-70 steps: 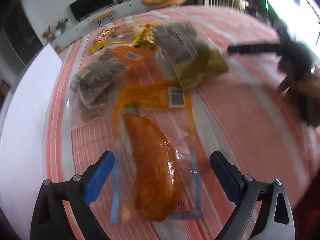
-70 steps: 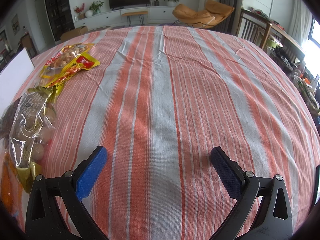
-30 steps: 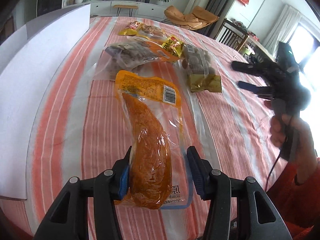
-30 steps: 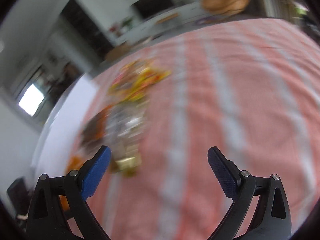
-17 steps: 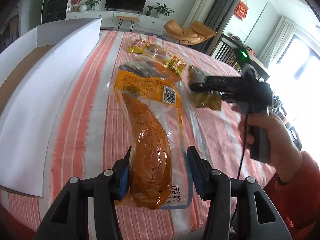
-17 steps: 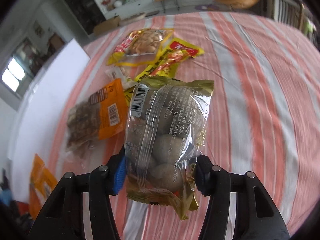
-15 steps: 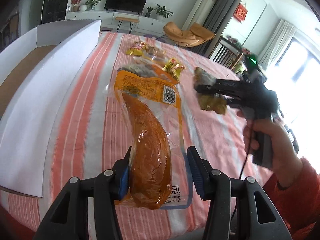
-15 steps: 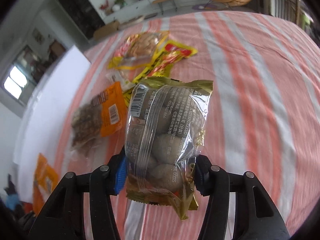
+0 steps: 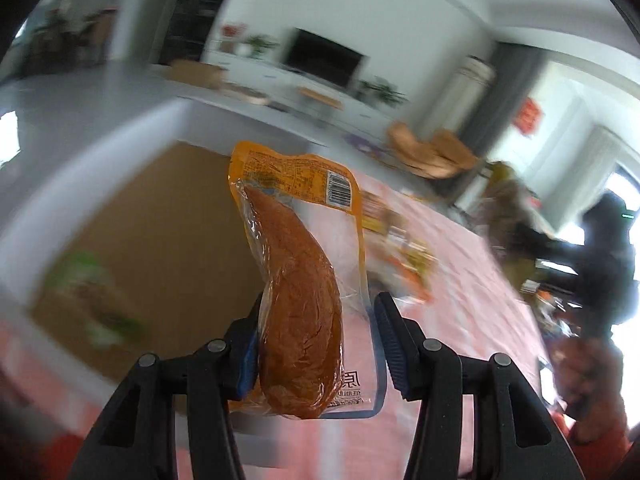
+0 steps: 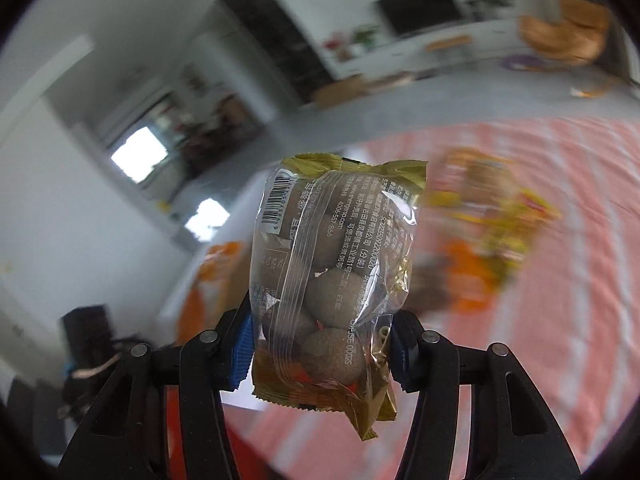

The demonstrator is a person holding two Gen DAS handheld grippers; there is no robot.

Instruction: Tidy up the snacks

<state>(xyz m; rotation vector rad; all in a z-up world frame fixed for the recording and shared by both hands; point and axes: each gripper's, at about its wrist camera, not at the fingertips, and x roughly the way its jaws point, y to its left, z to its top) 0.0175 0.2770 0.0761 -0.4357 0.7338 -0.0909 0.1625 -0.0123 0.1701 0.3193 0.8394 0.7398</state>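
My left gripper (image 9: 316,344) is shut on an orange packet with a brown drumstick-shaped snack (image 9: 298,280), held up in the air over the edge of an open cardboard box (image 9: 168,232). My right gripper (image 10: 320,352) is shut on a clear and gold packet of brown eggs (image 10: 332,276), lifted above the striped tablecloth (image 10: 560,320). The right gripper and its packet also show blurred in the left wrist view (image 9: 520,240), off to the right.
The box has white flaps (image 9: 80,168) and holds a green and white packet (image 9: 92,296). Several yellow and orange snack packets (image 10: 488,232) lie on the orange and white striped cloth (image 9: 460,280). Both views are motion-blurred.
Both grippers have lifted their packets off the table and swung left toward the box. The left packet now hangs over the box's edge.
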